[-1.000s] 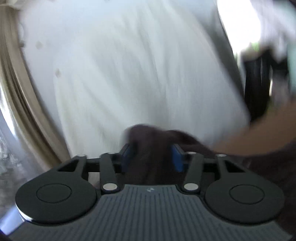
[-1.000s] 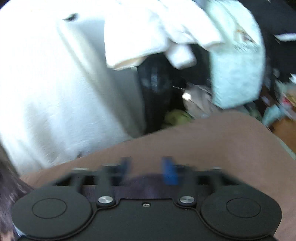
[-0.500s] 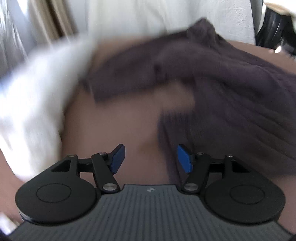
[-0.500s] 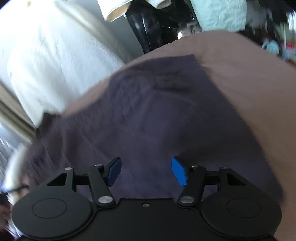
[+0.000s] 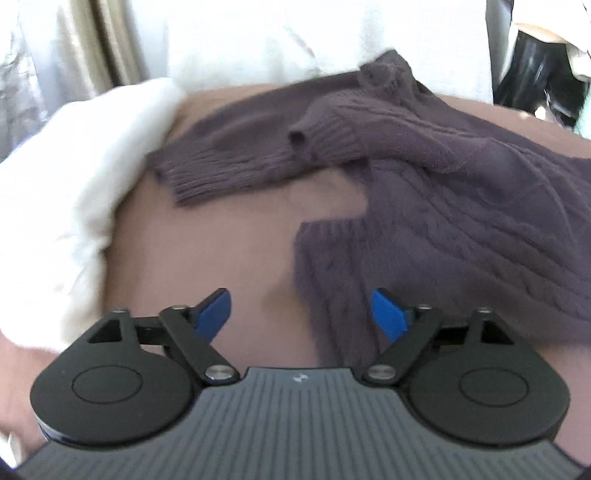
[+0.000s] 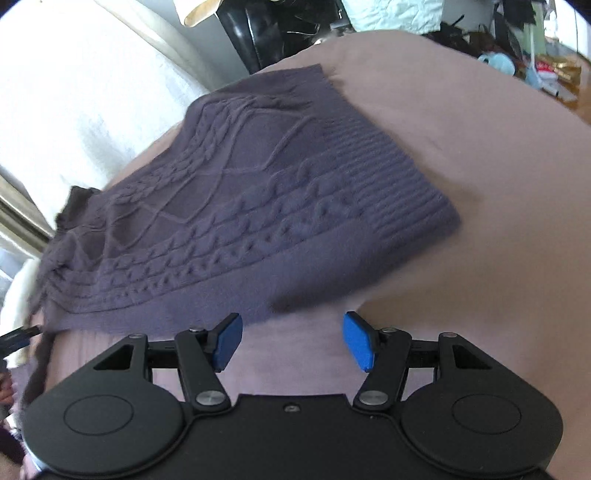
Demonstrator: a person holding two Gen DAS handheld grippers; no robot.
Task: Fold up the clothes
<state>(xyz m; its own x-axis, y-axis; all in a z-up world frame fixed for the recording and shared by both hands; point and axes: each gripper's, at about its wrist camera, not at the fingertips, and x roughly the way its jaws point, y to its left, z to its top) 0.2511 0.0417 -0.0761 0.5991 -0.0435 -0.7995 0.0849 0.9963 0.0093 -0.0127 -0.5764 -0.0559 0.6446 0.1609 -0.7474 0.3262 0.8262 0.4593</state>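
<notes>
A dark purple cable-knit sweater (image 5: 461, 206) lies spread on a brown bed cover (image 5: 207, 243). In the left wrist view its two sleeves lie toward the left, one cuff (image 5: 199, 173) flat and another (image 5: 317, 136) folded over the body. My left gripper (image 5: 301, 312) is open and empty, hovering over the sweater's near edge. In the right wrist view the sweater (image 6: 240, 192) lies with its ribbed hem (image 6: 388, 158) at the right. My right gripper (image 6: 291, 339) is open and empty just short of the sweater's near edge.
A white fluffy blanket (image 5: 62, 192) lies left of the sweater. White bedding (image 6: 74, 85) stands behind the cover (image 6: 461, 155). A black object (image 6: 266, 29) and cluttered items (image 6: 517, 55) sit beyond the far right edge. Beige curtains (image 5: 99, 44) hang at the back left.
Both grippers, shut on the sweater a second ago, have opened and let it go. The sweater now lies spread on the cover, and both grippers have drawn back from it.
</notes>
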